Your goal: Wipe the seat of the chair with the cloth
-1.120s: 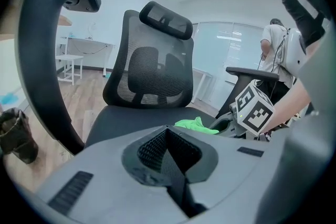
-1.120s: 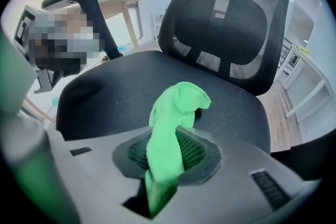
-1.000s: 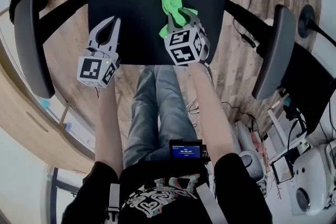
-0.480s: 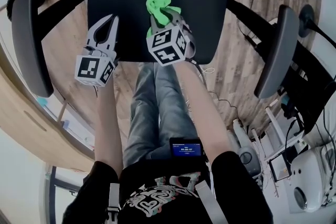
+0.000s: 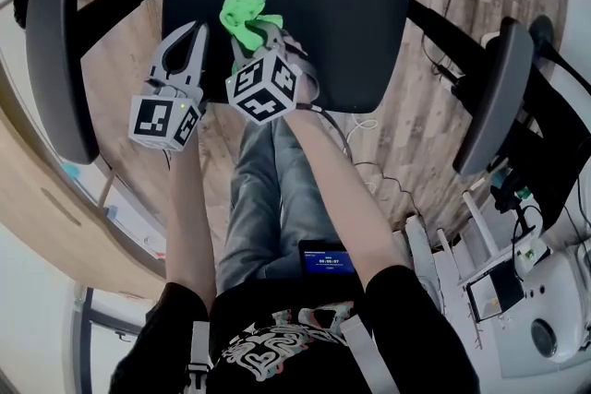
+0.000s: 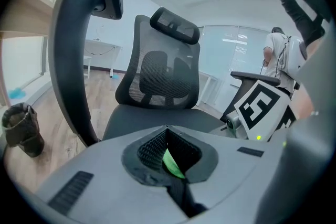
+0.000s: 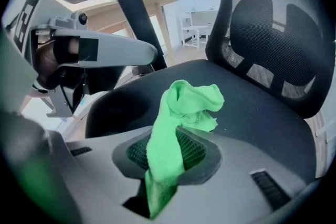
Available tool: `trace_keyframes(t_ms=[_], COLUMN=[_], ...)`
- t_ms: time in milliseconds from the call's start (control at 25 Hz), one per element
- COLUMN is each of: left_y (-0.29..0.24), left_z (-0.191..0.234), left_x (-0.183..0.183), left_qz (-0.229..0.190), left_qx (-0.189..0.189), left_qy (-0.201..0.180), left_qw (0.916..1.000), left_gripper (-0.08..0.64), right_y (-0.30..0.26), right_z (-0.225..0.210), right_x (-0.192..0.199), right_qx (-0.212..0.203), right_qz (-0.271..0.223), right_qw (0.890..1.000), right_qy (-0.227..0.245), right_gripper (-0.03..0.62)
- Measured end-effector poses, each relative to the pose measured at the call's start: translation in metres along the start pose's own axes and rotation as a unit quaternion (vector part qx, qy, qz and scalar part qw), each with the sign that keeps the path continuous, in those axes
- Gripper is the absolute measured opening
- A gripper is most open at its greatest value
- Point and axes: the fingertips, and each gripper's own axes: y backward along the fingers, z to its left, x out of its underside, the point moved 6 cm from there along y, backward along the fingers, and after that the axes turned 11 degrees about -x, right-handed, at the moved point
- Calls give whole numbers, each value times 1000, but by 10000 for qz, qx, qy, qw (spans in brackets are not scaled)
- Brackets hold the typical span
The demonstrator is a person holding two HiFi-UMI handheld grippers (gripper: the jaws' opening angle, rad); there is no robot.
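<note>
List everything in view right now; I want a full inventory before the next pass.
seat: one, black, top centre of the head view.
armrests: two, dark grey, either side of the seat.
backrest: one, black mesh, behind the seat.
cloth: one, bright green, bunched on the seat near its front left, one end in the right gripper.
floor: wood planks, under the chair.
left gripper: one, grey, jaws together, empty, beside the cloth.
right gripper: one, grey, shut on the cloth.
forearms: two, bare, below the grippers.

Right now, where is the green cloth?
Head view: the green cloth, clamped in the right gripper, lies on the chair seat's left side, beside the left gripper.
</note>
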Motion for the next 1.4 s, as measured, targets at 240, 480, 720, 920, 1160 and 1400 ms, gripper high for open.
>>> trace_keyframes(t_ms=[240,480,720,920,1160,1400], left_y=[2,2,5,3,-2,-7], left_z=[-2,-6,6,4,-1,1], left_x=[0,-4,-4,-4,-5,-8], left_qz=[21,12,10,7,63,95], left_qx=[-52,35,-101,-79,-32,-24], left_qy=[96,23,40,66,40,28], left_qw=[9999,10000,9999,9999,10000,9999], left_gripper=[2,2,2,2,2,2], right_y=[-9,-16,-19,-19,-17,-12], right_z=[21,42,47,47,43,28], right_x=[-10,-16,-17,-17,-15,-10], right_qx=[-334,-775,-868,-854,-741,-367], right_qz=[-11,-143,-152,-112,-136,-92], right_qw=[9993,9966,9955,9949,9955,9980], right_qy=[172,253,360,520,567,502], right_gripper=[94,94,94,94,94,95])
